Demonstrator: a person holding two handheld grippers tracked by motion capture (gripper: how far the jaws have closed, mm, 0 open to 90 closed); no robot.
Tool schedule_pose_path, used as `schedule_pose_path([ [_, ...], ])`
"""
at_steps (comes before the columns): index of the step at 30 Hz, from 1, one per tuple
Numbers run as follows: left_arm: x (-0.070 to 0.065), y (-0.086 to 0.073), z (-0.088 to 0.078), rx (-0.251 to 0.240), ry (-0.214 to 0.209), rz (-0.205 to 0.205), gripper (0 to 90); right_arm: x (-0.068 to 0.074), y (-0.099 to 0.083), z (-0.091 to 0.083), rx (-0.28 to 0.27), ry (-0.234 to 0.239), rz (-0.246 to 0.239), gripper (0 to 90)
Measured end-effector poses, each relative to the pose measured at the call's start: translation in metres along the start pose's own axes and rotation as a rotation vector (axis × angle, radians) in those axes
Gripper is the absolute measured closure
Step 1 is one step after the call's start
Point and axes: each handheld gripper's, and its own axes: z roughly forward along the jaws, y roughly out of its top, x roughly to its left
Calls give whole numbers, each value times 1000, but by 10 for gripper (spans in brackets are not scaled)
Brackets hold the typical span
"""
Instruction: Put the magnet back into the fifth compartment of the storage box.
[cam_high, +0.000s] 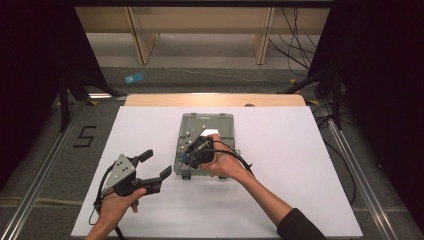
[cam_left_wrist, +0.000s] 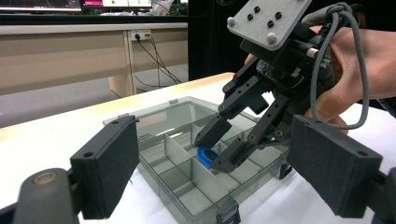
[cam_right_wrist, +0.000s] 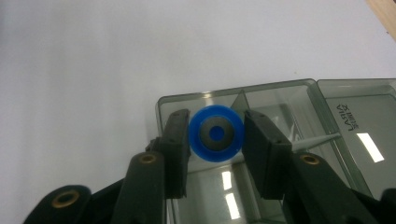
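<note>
White matte table (cam_high: 280, 200), smoky compartmented plastic box (cam_right_wrist: 289, 100), round blue roller (cam_right_wrist: 215, 133).

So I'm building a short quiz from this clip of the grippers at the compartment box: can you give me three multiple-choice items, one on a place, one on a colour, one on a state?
1. Where is the right gripper?
A. Over the grey compartment box
B. Off the table
C. On the bare white tabletop

2. What colour is the round piece between its jaws?
A. Red
B. Blue
C. Yellow

3. How does the left gripper stand?
A. Shut on the round piece
B. Shut on the box lid
C. Open, holding nothing

Answers: 1 A, the high view shows it above the box; 2 B, the right gripper view shows a blue ring with a dark centre; 3 C, its jaws stand wide apart beside the box.
</note>
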Motion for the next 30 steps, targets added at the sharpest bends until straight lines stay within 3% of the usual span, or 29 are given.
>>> schedule_pose_path([
  [30,1,-1,0,4,5,1,164,-1,1,22,16,11,-2,625],
])
